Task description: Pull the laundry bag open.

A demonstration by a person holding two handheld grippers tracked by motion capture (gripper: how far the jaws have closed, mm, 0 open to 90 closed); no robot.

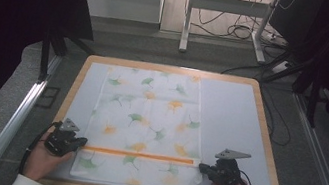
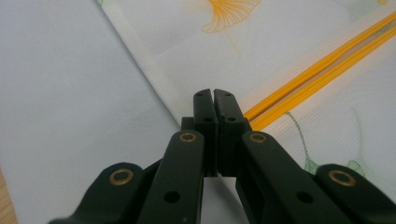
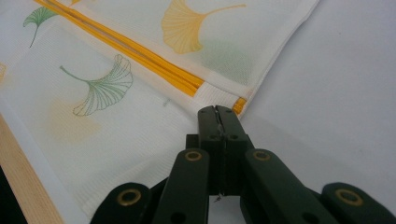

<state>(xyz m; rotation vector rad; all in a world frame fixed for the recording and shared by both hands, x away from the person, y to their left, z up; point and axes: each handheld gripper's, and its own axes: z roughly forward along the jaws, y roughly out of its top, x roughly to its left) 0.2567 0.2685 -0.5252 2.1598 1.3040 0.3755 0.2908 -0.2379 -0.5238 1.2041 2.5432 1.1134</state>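
The mesh laundry bag [image 1: 147,125] lies flat on the bench [image 1: 266,140]. It is judged light, limp and slippery (best pinched at the hemmed side edges). The left claw [image 2: 213,95] and right claw [image 3: 217,112] are each closed at an edge beside the orange zipper [image 1: 137,154]; grip unconfirmed.

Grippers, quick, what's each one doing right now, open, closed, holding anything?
Left gripper: closed, pinching the bag's left edge by the orange zipper.
Right gripper: closed, pinching the bag's right edge at the zipper's end.
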